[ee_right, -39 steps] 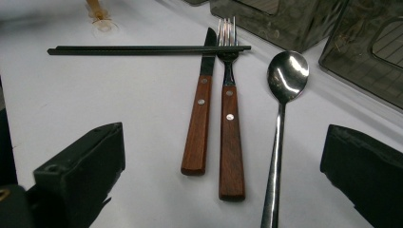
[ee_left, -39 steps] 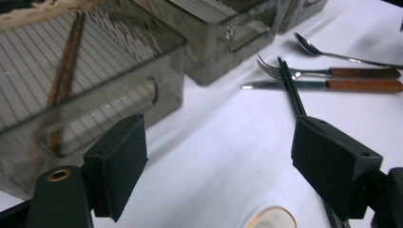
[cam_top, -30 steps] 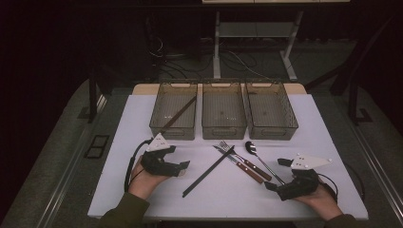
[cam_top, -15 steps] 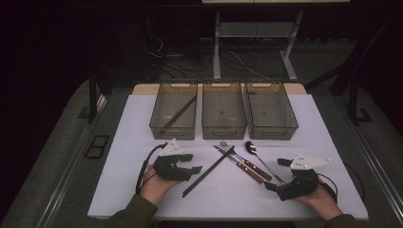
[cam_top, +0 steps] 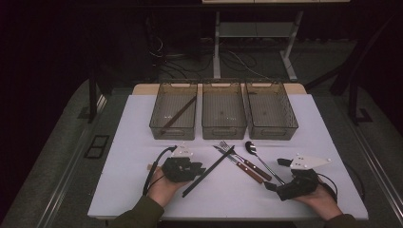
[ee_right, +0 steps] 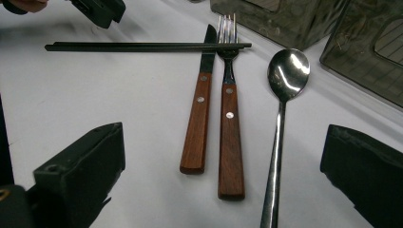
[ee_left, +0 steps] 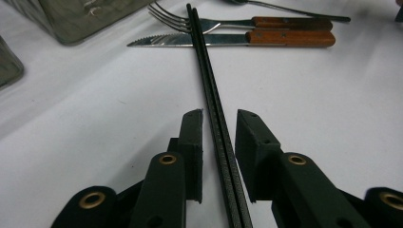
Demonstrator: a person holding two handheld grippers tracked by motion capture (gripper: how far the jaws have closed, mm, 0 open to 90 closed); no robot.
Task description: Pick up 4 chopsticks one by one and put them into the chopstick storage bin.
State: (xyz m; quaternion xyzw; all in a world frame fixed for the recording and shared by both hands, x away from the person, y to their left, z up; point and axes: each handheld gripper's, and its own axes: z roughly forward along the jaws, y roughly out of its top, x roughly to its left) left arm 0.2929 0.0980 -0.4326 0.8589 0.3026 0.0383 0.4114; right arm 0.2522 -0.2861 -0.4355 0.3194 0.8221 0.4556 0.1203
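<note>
**A:** Start nearest you. What did your left gripper (ee_left: 218, 142) have?

**B:** Its jaws had just been closing around the chopsticks (ee_left: 216, 123), and you had them straddling the pair low on the shaft. A sliver of gap showed on each side, so the pads were not pressing yet. In the high view your left hand (cam_top: 164, 187) sat at the near left of the table (cam_top: 123, 156).

**A:** How did the chopsticks look?

**B:** Two thin black sticks, matte, lying tight side by side on the white top. From your jaws they ran away slantwise, and their far tips crossed over the knife (ee_left: 190, 40) blade and the fork (ee_left: 214, 22) neck.

**A:** And your right gripper (ee_right: 223, 190)?

**B:** Its jaws stood wide apart with nothing between the pads, resting at the near right. Ahead of it lay the knife and fork with brown wooden handles, and the spoon (ee_right: 285, 95) just beside them.

**A:** Farther back?

**B:** Three bins (cam_top: 223, 130) in a row; the left bin (cam_top: 159, 128) held a long dark stick leaning across it.
</note>
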